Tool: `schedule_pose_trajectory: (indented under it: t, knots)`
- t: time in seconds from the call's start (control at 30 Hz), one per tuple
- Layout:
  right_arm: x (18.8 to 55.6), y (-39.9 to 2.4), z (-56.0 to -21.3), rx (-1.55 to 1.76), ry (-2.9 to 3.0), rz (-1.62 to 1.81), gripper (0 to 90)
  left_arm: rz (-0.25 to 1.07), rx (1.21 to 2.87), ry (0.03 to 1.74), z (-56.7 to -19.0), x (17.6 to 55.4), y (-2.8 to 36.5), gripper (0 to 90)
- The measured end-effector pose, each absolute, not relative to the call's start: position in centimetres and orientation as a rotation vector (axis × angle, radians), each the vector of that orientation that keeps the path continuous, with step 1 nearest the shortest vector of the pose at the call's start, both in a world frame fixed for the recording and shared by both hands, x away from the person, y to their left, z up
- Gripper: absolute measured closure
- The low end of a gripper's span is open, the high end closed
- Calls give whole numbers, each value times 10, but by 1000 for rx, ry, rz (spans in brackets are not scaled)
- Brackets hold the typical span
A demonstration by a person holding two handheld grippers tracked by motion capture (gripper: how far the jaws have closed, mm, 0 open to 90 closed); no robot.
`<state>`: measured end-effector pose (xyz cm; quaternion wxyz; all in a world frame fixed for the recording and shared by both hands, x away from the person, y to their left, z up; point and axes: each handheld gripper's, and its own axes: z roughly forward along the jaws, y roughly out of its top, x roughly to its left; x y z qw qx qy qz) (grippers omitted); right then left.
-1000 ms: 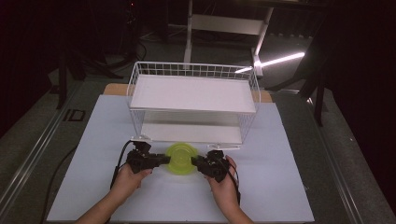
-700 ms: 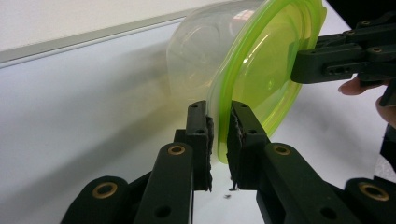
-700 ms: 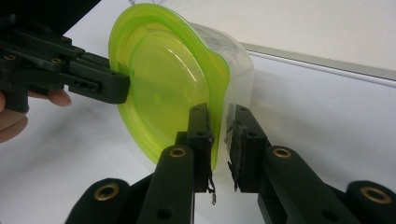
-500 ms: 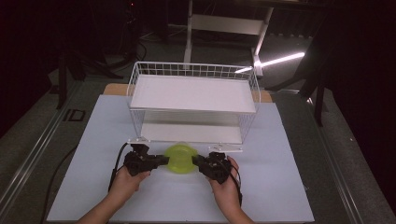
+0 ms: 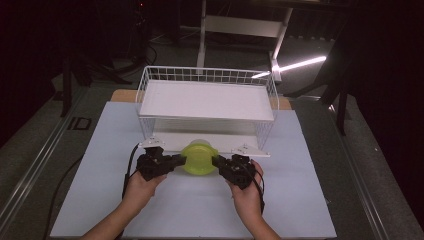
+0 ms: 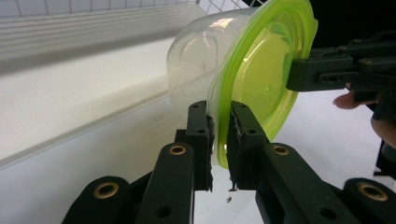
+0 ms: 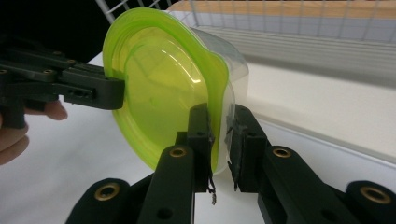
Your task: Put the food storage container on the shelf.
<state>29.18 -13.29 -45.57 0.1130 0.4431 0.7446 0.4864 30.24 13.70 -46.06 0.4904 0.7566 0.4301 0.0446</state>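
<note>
A clear tub with a lime-green lid (image 5: 199, 157) hangs tilted just above the white table, in front of the wire shelf. My left gripper (image 5: 181, 159) is shut on the lid's left rim. My right gripper (image 5: 217, 161) is shut on the opposite rim, and its jaws have just closed a little tighter. In the left gripper view the pads (image 6: 219, 116) pinch the green lid (image 6: 261, 79), with the other gripper (image 6: 299, 74) clamped across from it. The right gripper view shows its pads (image 7: 218, 119) on the lid's edge (image 7: 163, 88), facing the left gripper (image 7: 116, 93).
A white wire shelf rack (image 5: 207, 100) with two white boards stands right behind the tub. The white table top (image 5: 200, 215) stretches toward the person. Dark floor and stands surround the table.
Both grippers have risen a little, carrying the tub up between them. The grips on the lid's rim look the same.
</note>
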Motion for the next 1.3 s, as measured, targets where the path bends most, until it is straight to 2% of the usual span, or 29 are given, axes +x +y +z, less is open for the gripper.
schedule_pose_trajectory:
  t: [0.17,1.07,1.3]
  knots:
    - [304,-136,-461,1345,2167,1414,794,75,1814,1065,-469,314,133,812]
    - [343,-134,-491,1454,2120,1269,778,122,1844,1152,-499,355,114,807]
    - [351,-135,-494,1481,2101,1300,762,118,1809,1153,-497,363,115,797]
